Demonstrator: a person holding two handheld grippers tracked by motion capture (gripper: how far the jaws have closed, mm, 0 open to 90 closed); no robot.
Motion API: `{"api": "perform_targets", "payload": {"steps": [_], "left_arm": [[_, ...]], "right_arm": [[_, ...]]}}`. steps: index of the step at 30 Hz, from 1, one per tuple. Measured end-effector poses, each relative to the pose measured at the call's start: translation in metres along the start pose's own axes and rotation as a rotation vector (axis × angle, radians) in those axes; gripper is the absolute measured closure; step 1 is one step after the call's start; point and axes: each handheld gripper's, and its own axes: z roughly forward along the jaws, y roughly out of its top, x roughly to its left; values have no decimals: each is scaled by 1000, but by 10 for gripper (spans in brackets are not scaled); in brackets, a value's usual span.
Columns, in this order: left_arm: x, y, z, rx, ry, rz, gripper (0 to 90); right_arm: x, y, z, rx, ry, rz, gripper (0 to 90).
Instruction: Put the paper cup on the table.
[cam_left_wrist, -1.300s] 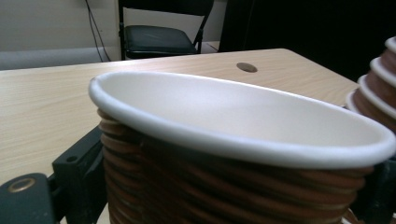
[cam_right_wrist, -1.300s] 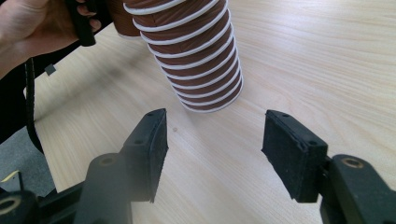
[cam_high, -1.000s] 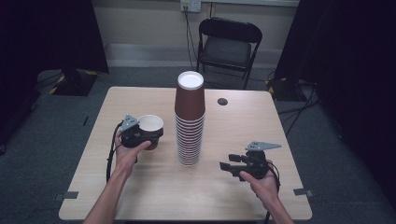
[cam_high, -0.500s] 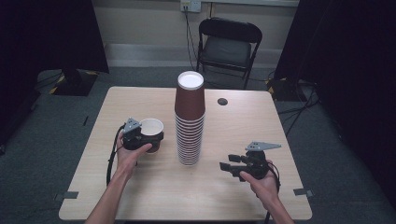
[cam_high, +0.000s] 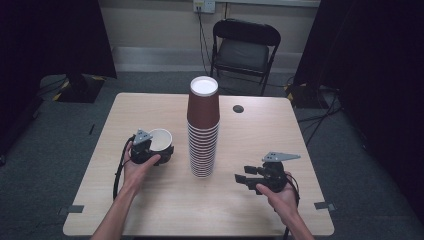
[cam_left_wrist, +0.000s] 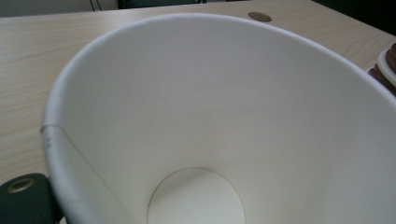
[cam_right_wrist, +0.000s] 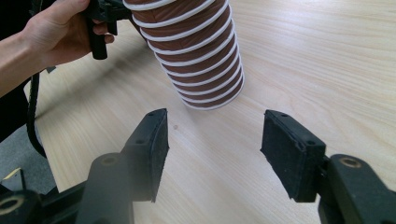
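Pale wooden surface (cam_high: 165, 200) carried stacked paper cups (cam_high: 203, 130); left tool (cam_high: 150, 150) pinched one cup (cam_high: 160, 140) aside, seemingly freed; right tool (cam_high: 248, 179) waited spread.

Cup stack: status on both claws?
Left claw shut on single cup, beside cup stack. Right claw open, empty, facing stack. Nothing between.

I worked in what looked like a lab or recording room. My pale wooden worktop (cam_high: 150, 115) stood alone on grey carpet (cam_high: 45, 150), with black curtains (cam_high: 55, 35) on both sides, a folding chair (cam_high: 243, 47) by the bare wall, a wall socket (cam_high: 204, 5), and loose cables (cam_high: 320, 112) on the floor.
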Motion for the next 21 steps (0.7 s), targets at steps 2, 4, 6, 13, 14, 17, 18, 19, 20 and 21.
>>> {"api": "perform_targets", "payload": {"steps": [2, 4, 6, 13, 14, 17, 18, 19, 20, 21], "left_arm": [[0, -1, 0, 11, -1, 8, 88], [1, -2, -1, 24, 1, 9, 94], [0, -1, -2, 34, 3, 16, 94], [0, -8, 1, 58, 2, -4, 111], [0, -9, 0, 67, 7, 11, 121], [0, -9, -1, 74, 11, 10, 124], [1, -9, -2, 81, 12, 17, 128], [1, -10, -2, 87, 12, 30, 128], [0, -11, -2, 95, 17, 37, 137], [1, -13, -3, 94, 10, 39, 145]], "right_arm": [[0, 0, 0, -2, 0, 0, 412], [0, 0, -1, -2, -2, 2, 412], [0, 0, -1, -2, -1, 3, 412], [0, 0, -2, -7, -2, 0, 412], [-1, 0, -2, -6, -3, 5, 412], [0, 0, -3, -6, -3, 5, 412], [-1, 0, -2, -6, -1, 6, 412], [-1, 0, -2, -6, -1, 6, 412], [-1, 0, -2, -8, 1, 6, 412], [0, 0, -2, -8, 2, 6, 412]]}}
